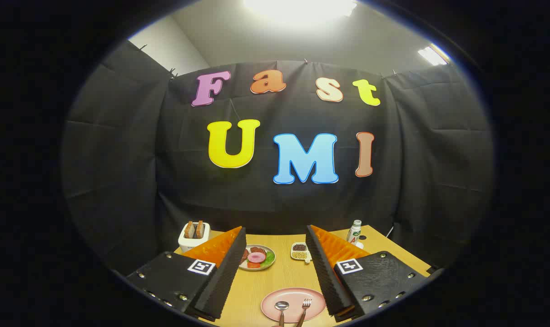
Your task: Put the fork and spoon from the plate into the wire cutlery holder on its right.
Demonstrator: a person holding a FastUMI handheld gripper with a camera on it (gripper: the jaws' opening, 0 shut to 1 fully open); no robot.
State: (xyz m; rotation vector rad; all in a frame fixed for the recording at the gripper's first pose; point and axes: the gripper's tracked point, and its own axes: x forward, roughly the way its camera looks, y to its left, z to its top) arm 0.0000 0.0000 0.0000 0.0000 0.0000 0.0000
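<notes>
With the gripper spread wide and empty above the plate, a careless drop could skid the fork or spoon away.

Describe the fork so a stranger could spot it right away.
On the wooden table, find the round pink plate between the open gripper fingers. Two metal pieces lie on it: the fork is the one with tines, beside the round-bowled spoon.

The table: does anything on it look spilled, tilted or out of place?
Nothing stands out. The spoon and fork lie side by side on the pink plate, between the open jaws of the gripper. The toaster and bottle stand upright.
</notes>
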